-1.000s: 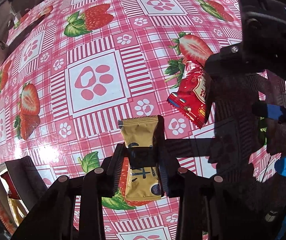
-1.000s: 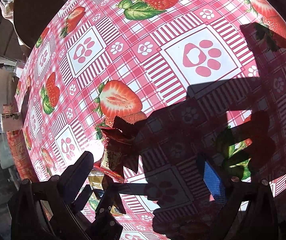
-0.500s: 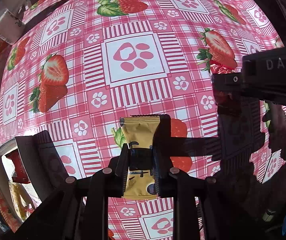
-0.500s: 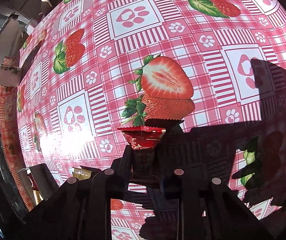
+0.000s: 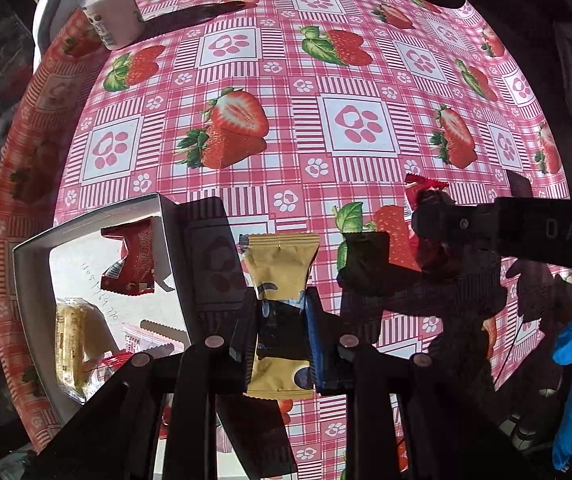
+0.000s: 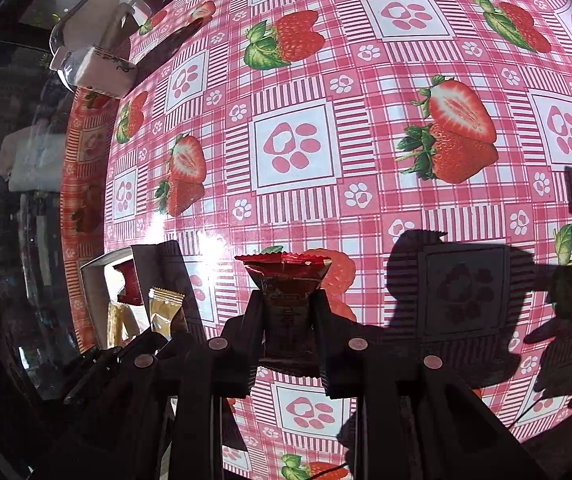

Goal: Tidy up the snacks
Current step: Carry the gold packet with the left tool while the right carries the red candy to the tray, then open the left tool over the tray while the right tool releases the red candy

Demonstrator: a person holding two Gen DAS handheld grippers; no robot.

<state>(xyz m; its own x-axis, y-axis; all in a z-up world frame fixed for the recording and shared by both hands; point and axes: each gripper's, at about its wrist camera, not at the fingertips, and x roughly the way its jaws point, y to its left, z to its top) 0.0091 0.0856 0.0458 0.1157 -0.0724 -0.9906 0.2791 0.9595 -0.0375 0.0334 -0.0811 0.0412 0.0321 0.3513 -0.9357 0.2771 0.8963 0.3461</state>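
The gold snack packet is being gripped at mid-length by the left gripper, jaws clamped on it, and it is hanging above the tablecloth just beside the white box. The red snack packet is being pinched likewise in the right gripper, jaws closed on its body, farther from the box. The box is already holding a red packet, a yellow one and a clear wrapper. Judged step: both items are being carried to the box. Next move calls for centring the gold packet over the opening, clear of the near wall, before release; the red one to follow.
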